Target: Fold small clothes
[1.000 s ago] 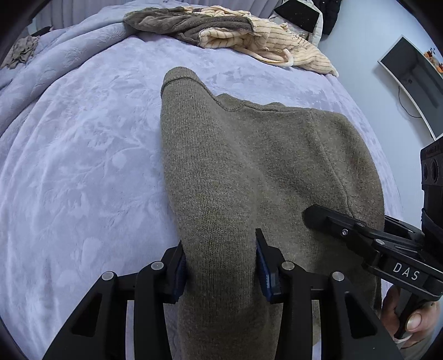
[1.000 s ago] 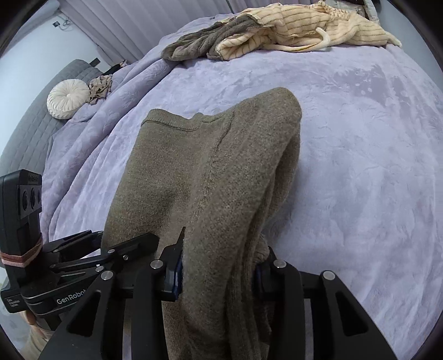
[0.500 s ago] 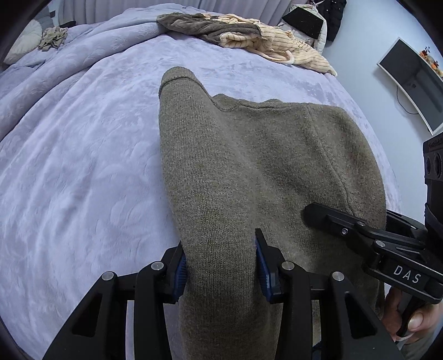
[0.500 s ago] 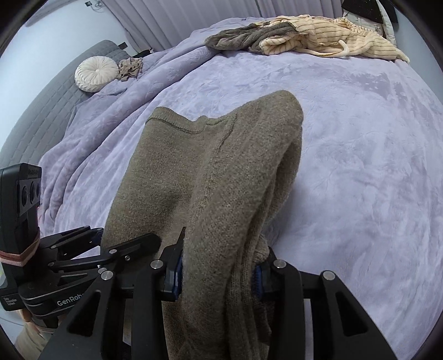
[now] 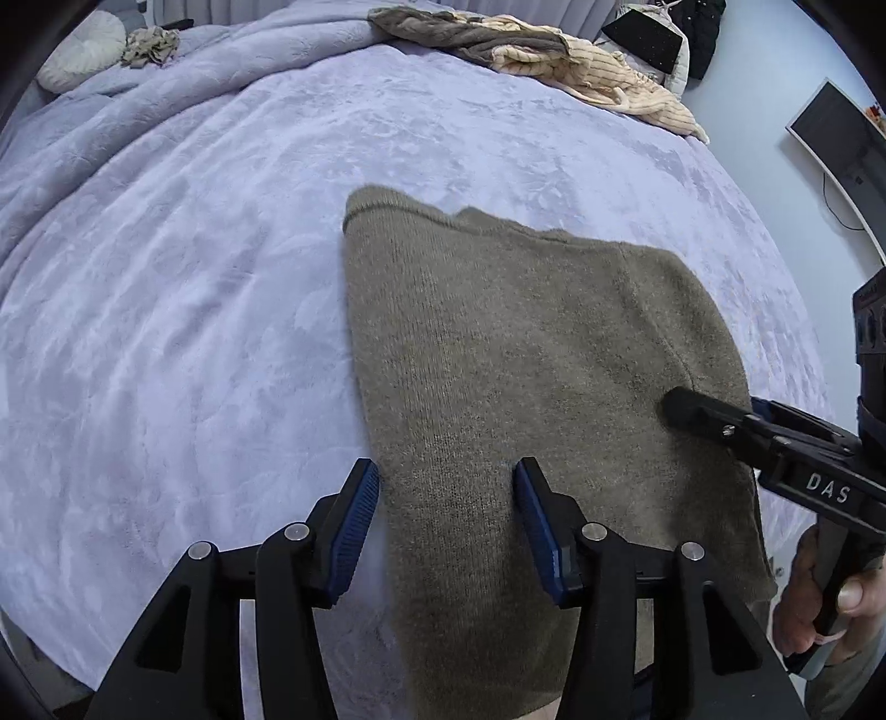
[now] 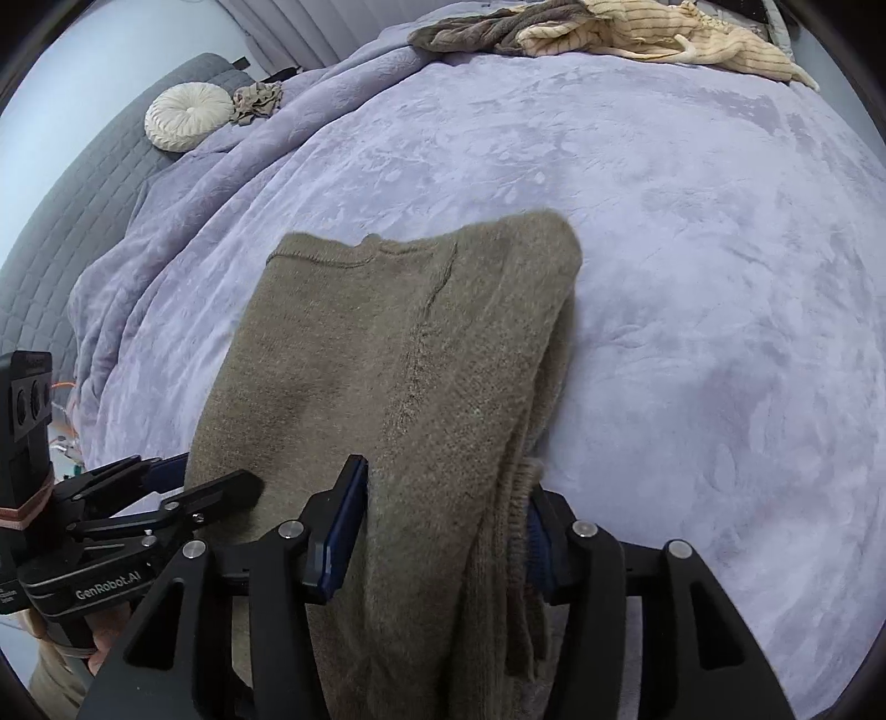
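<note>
An olive-brown knit sweater (image 5: 498,343) lies folded on the lavender blanket (image 5: 166,332), its near end between both grippers. My left gripper (image 5: 446,476) straddles the sweater's left near corner. Its jaws are opening, and a strip of blanket shows between the left pad and the knit. My right gripper (image 6: 448,482) straddles the right near corner of the sweater (image 6: 398,343), where the layers bunch. Its jaws are opening too; the left pad stands off the cloth and the right pad is half hidden by it. Each view shows the other gripper (image 5: 720,410) (image 6: 216,476) beside the garment.
A heap of striped cream and grey-brown clothes (image 5: 554,55) (image 6: 609,33) lies at the far edge. A round cream cushion (image 6: 188,116) and a small crumpled cloth (image 6: 257,99) sit far left by a grey quilted headboard (image 6: 55,221). A screen (image 5: 830,127) hangs on the right wall.
Both grippers have drawn back along the bed with the sweater, which now lies flatter on the blanket. The jaws of both have widened and the pads have come off the knit.
</note>
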Action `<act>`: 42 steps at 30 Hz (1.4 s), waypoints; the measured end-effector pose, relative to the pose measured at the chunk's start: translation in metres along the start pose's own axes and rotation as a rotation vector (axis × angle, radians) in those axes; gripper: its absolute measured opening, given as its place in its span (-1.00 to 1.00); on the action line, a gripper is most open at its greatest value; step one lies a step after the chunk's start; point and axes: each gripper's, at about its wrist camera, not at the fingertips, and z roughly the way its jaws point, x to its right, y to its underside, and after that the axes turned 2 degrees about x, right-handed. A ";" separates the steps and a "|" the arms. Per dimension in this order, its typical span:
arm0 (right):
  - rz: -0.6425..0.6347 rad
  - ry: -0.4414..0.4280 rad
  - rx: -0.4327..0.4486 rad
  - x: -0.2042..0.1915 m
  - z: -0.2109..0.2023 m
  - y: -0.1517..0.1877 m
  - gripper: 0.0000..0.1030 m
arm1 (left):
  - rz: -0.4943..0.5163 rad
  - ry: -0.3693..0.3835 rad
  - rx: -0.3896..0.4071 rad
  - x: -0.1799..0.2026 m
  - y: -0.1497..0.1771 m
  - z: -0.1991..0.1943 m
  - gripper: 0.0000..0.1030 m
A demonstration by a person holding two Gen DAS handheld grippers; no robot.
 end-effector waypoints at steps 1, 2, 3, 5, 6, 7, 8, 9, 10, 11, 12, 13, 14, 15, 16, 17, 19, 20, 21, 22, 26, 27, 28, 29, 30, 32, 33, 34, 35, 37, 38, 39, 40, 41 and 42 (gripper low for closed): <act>0.006 0.008 0.023 0.003 -0.009 -0.001 0.08 | 0.010 -0.028 0.022 0.000 -0.002 -0.007 0.02; 0.003 0.016 0.056 0.004 -0.020 -0.002 0.08 | 0.023 -0.048 0.043 0.002 -0.005 -0.012 0.03; -0.004 0.018 0.082 0.005 -0.030 -0.003 0.08 | 0.038 -0.061 0.056 0.004 -0.009 -0.013 0.07; -0.040 -0.008 0.128 -0.003 -0.047 -0.008 0.15 | 0.055 -0.112 0.074 0.008 -0.019 -0.010 0.86; -0.070 -0.022 0.135 -0.010 -0.050 -0.010 0.23 | 0.049 -0.148 0.097 0.008 -0.023 -0.008 0.86; -0.111 -0.041 0.132 -0.018 -0.050 -0.012 0.27 | 0.050 -0.186 0.109 0.009 -0.027 -0.003 0.86; -0.140 -0.061 0.127 -0.025 -0.048 -0.013 0.27 | 0.055 -0.195 0.105 0.008 -0.031 0.002 0.86; -0.164 -0.083 0.114 -0.029 -0.041 -0.013 0.27 | 0.059 -0.197 0.088 0.007 -0.035 0.011 0.86; -0.172 -0.092 0.089 -0.032 -0.031 -0.013 0.27 | 0.063 -0.199 0.066 0.005 -0.037 0.021 0.86; -0.171 -0.094 0.065 -0.034 -0.020 -0.013 0.27 | 0.064 -0.203 0.038 0.003 -0.039 0.031 0.86; -0.169 -0.097 0.038 -0.032 -0.008 -0.011 0.26 | 0.059 -0.202 0.015 0.001 -0.040 0.040 0.86; -0.168 -0.093 0.011 -0.029 0.005 -0.010 0.26 | 0.047 -0.179 -0.010 -0.003 -0.040 0.050 0.86; -0.171 -0.070 0.000 -0.027 0.014 -0.008 0.26 | 0.034 -0.159 -0.022 -0.005 -0.040 0.054 0.86; -0.172 -0.046 -0.007 -0.024 0.020 -0.007 0.25 | 0.022 -0.147 -0.024 -0.007 -0.039 0.054 0.86; -0.168 -0.044 -0.005 -0.023 0.019 -0.006 0.25 | 0.018 -0.152 -0.020 -0.008 -0.039 0.052 0.86; -0.161 -0.044 0.006 -0.024 0.012 -0.005 0.26 | 0.026 -0.163 -0.010 -0.006 -0.037 0.048 0.86; -0.194 -0.049 0.042 -0.034 -0.009 0.002 0.27 | 0.047 -0.174 0.006 0.000 -0.032 0.039 0.86; -0.225 -0.061 0.063 -0.041 -0.020 0.007 0.27 | 0.056 -0.178 0.010 0.002 -0.029 0.036 0.86; -0.260 -0.073 0.081 -0.048 -0.032 0.014 0.27 | 0.061 -0.182 0.014 0.004 -0.027 0.033 0.86; -0.281 -0.084 0.085 -0.052 -0.039 0.021 0.27 | 0.063 -0.182 0.019 0.005 -0.024 0.029 0.86; -0.351 -0.124 0.048 -0.068 -0.045 0.054 0.27 | 0.058 -0.168 0.021 0.008 -0.015 0.017 0.86; -0.360 -0.098 0.020 -0.068 -0.038 0.062 0.28 | 0.059 -0.167 0.023 0.009 -0.013 0.014 0.86; -0.352 -0.055 -0.026 -0.064 -0.026 0.069 0.28 | 0.062 -0.164 0.030 0.011 -0.010 0.009 0.86; -0.334 -0.019 -0.070 -0.058 -0.014 0.074 0.28 | 0.066 -0.162 0.035 0.013 -0.008 0.004 0.86; -0.310 -0.003 -0.098 -0.051 -0.007 0.079 0.28 | 0.070 -0.162 0.040 0.015 -0.006 0.000 0.86; -0.289 -0.023 -0.091 -0.045 -0.011 0.082 0.28 | 0.077 -0.167 0.055 0.019 -0.002 -0.010 0.86; -0.295 -0.019 -0.086 -0.046 -0.016 0.082 0.28 | 0.078 -0.173 0.060 0.021 0.000 -0.015 0.86; -0.307 -0.004 -0.081 -0.048 -0.022 0.082 0.29 | 0.076 -0.183 0.063 0.023 0.000 -0.018 0.86; -0.319 0.012 -0.073 -0.051 -0.028 0.081 0.29 | 0.073 -0.194 0.064 0.025 0.002 -0.021 0.86; -0.331 0.035 -0.041 -0.056 -0.041 0.076 0.38 | 0.069 -0.197 0.061 0.027 0.004 -0.026 0.86; -0.332 0.057 -0.024 -0.058 -0.047 0.074 0.46 | 0.058 -0.193 0.060 0.026 0.005 -0.029 0.86; -0.334 0.091 -0.003 -0.060 -0.054 0.070 0.55 | 0.050 -0.186 0.060 0.026 0.005 -0.031 0.86; -0.341 0.122 0.018 -0.063 -0.058 0.066 0.55 | 0.044 -0.184 0.062 0.025 0.007 -0.033 0.86; -0.353 0.151 0.037 -0.066 -0.063 0.063 0.55 | 0.037 -0.185 0.062 0.026 0.008 -0.035 0.86; -0.364 0.177 0.047 -0.069 -0.067 0.060 0.55 | 0.034 -0.185 0.063 0.026 0.009 -0.037 0.86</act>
